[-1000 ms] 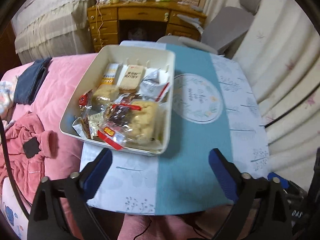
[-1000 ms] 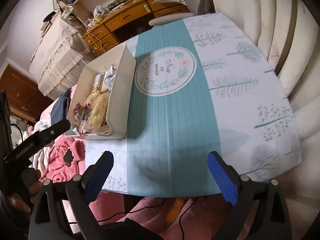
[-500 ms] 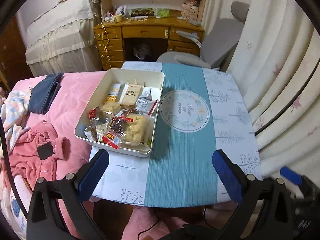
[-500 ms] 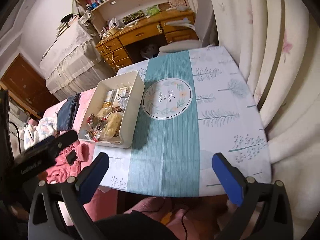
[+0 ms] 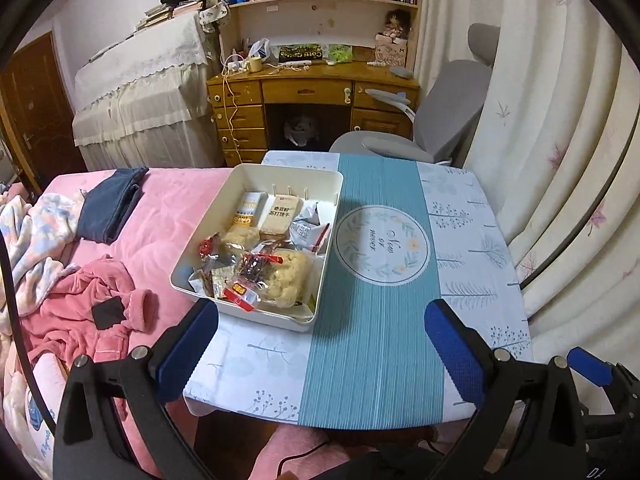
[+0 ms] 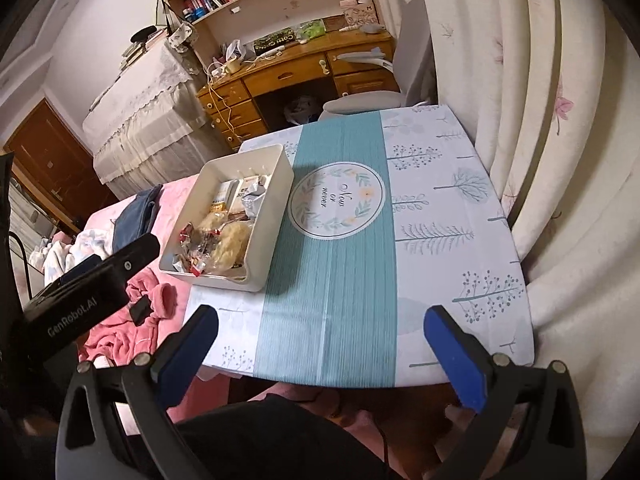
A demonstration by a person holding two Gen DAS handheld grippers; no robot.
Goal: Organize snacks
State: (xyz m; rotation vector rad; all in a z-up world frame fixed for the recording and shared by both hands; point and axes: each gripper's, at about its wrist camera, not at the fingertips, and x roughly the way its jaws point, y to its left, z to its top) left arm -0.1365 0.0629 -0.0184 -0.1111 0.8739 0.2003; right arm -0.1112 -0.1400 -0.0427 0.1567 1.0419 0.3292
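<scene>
1. The room is a bedroom: a wooden desk with bookshelves stands at the back, and a pink bed lies to the left of the surface, which wears a cloth with a teal middle stripe.
2. The white bin stands on the left part of the surface, near its edge, beside the round printed emblem. Nothing else lies on the cloth.
3. Inside the bin are the snacks: two flat biscuit packs at the far end, puffed rice cakes in clear wrap, and small foil and red-wrapped pieces at the near end.
4. These packets look light, crinkly and slippery; the rice cakes would probably crush under hard pressure. A hold across the sealed edge or the narrow sides seems safest.
5. The bin itself looks stiff; its rim would likely give a firm hold.
6. The left gripper hangs above the near edge, its jaws spread wide and empty.
7. The right gripper has just been opening; its jaws stand wide apart, with nothing between them.
</scene>
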